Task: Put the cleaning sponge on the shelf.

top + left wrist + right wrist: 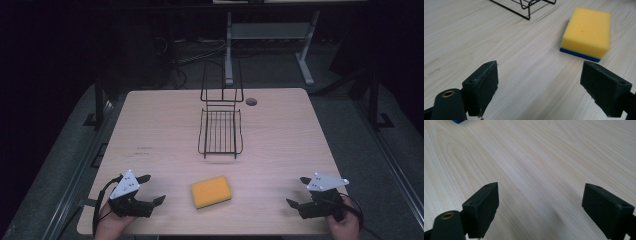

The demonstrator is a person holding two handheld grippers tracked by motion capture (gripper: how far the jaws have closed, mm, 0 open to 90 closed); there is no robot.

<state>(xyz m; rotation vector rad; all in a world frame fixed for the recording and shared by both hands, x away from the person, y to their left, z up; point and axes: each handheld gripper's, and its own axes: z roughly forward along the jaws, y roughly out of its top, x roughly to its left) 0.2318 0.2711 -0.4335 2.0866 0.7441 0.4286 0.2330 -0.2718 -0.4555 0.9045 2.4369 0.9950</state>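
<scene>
The yellow sponge (212, 191) lies flat on the table (150, 130). Left hand-held gripper (152, 189) and right hand-held gripper (299, 191) flank it, jaws apart, holding nothing

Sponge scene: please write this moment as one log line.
left gripper: open, empty | right gripper: open, empty | sponge: on table between them, untouched | wire rack: behind

Left gripper (152, 189) black with blocky matte jaws, brass-ringed hole near its base, grey three-cornered plate with dark dots on top, black cable trailing, right gripper (298, 191) alike
</scene>
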